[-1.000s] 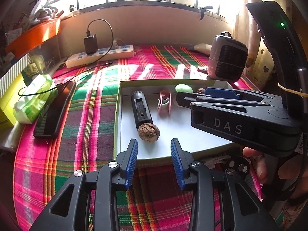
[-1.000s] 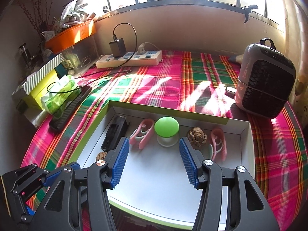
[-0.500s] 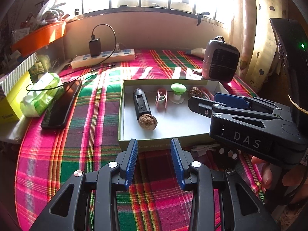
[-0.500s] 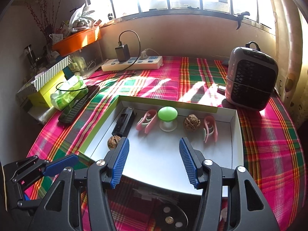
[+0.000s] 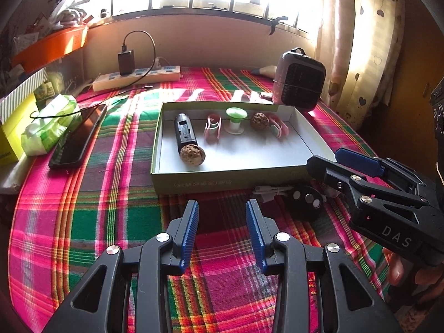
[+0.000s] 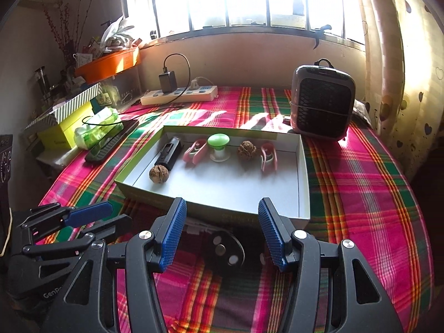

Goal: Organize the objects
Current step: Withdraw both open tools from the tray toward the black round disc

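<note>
Plaid cloth; remote between right fingers.

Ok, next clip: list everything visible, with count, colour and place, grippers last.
box: 1, white inside, green rim, table centre
walnuts: 2, brown, in box
clips: 2, pink, in box
mushroom-shaped piece: 1, green top, in box
black cylinder: 1, in box, left side
key fob: 1, black, in front of box
heater: 1, grey, behind box on right
power strip: 1, cream, by wall
phone: 1, black, left of box
tissue pack: 1, green, far left
left gripper: open, empty
right gripper: open, above fob
</note>
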The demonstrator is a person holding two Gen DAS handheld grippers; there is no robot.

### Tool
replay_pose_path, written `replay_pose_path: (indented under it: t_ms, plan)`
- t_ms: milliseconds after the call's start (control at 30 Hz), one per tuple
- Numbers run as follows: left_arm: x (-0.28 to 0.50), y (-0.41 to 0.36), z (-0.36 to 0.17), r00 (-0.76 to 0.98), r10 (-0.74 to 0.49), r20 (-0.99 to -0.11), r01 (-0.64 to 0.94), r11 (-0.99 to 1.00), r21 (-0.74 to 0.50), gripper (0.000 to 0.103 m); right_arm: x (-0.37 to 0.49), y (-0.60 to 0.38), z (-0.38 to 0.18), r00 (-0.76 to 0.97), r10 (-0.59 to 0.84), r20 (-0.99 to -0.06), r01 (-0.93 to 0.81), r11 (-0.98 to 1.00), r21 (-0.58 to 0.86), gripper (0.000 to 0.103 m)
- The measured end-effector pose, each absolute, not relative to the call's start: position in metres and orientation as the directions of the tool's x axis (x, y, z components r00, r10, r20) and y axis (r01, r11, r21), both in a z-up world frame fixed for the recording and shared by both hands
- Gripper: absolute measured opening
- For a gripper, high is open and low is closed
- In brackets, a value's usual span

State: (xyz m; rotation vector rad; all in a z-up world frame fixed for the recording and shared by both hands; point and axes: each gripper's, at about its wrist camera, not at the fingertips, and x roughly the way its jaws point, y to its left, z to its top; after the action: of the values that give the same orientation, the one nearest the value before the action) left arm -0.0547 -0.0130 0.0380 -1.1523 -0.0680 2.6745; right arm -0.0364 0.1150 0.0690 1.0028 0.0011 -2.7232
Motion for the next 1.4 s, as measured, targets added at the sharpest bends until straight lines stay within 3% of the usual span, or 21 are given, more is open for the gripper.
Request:
replay_pose_path:
  t_ms: [867,1400]
  plan:
    - [-0.066,0.045,0.013,-0.548,0.374,-0.748,-0.317,-0.921,-0.228,0.042,-0.001,0.189,0.036,-0.714,-0.171,-0.679,0.103,-0.985,0.14,0.055]
    - [-0.082,0.07,0.006,-0.53,0.362,-0.767,-0.311,-0.924,-0.221,0.042,-0.008,0.2,0.032,-0.687,-0.214,-0.694,0.123,-0.976,0.18,0.056]
